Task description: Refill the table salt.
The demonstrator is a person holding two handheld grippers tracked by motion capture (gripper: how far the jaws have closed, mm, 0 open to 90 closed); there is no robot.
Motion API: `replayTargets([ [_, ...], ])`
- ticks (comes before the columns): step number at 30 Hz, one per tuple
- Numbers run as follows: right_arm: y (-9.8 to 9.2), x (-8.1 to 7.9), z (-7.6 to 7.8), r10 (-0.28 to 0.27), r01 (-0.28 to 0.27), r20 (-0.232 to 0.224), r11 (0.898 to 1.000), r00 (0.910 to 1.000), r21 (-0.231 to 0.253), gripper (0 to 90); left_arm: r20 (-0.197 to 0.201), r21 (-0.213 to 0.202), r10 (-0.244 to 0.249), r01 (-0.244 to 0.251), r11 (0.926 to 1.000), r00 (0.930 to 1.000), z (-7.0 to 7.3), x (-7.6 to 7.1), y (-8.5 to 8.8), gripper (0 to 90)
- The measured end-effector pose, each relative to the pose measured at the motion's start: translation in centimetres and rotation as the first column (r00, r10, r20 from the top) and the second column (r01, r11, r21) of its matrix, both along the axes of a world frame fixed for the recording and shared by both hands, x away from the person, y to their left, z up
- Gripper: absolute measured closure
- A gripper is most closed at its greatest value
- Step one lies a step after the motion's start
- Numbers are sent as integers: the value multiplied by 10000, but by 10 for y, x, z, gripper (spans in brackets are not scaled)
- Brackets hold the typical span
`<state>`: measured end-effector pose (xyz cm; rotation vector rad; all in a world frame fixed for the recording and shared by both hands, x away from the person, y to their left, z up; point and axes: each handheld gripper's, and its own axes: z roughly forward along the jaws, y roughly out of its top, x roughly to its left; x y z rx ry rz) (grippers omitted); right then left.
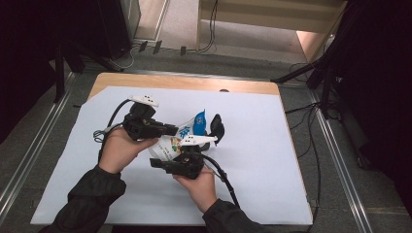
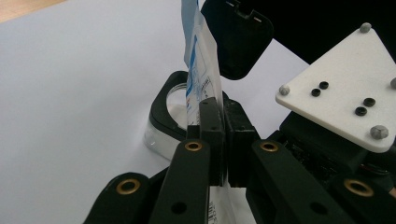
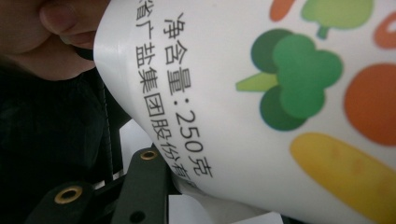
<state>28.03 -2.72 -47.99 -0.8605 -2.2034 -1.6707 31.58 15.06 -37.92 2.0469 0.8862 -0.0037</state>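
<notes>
Here, the largest item is the wooden table [image 1: 160, 80], covered almost wholly by a pale blue-white paper sheet [image 1: 257, 160] that leaves a strip of bare wood along the far edge. Near the middle of the sheet, slightly toward the far edge, the person's two hands hold a white plastic pouch [image 1: 182, 138] printed with green, orange and yellow vegetable pictures, black characters and a blue top panel; it is raised off the sheet between the two grippers. The left gripper [image 1: 170, 130], black with a white three-cornered plate on top, is held in the left hand [image 1: 119, 148] on the side toward the left edge; in the left gripper view its jaws stand together, clamped on a thin edge of the pouch [image 2: 203, 70], which rises upright from between the pads. The right gripper [image 1: 160, 164], also black with a white plate, sits in the right hand [image 1: 199, 187] on the near side of the pouch; in the right gripper view the bulging printed body of the pouch [image 3: 261, 102] lies between its jaws, one jaw showing beneath the pouch and touching it, so this gripper grips the pouch's body. Just beyond the pouch, toward the far edge, stands a small clear container with a black rim [image 2: 170, 112], its black hinged lid [image 2: 238, 39] standing open.
</notes>
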Motion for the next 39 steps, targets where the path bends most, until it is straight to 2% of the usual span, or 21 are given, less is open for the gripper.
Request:
replayTargets([
  [25,2,0,-3,54,-53,14,9997,10000,-247,637,140,249,72,-76,9997,9999,-1,-1,-4,900],
  [28,1,1,-2,42,-44,-124,9999,9999,-145,652,171,216,48,-52,9998,9998,-1,-1,-4,900],
  [39,0,1,-1,50,-51,-115,10000,9999,-78,656,194,154,25,-28,9999,9998,0,-1,-3,896],
])
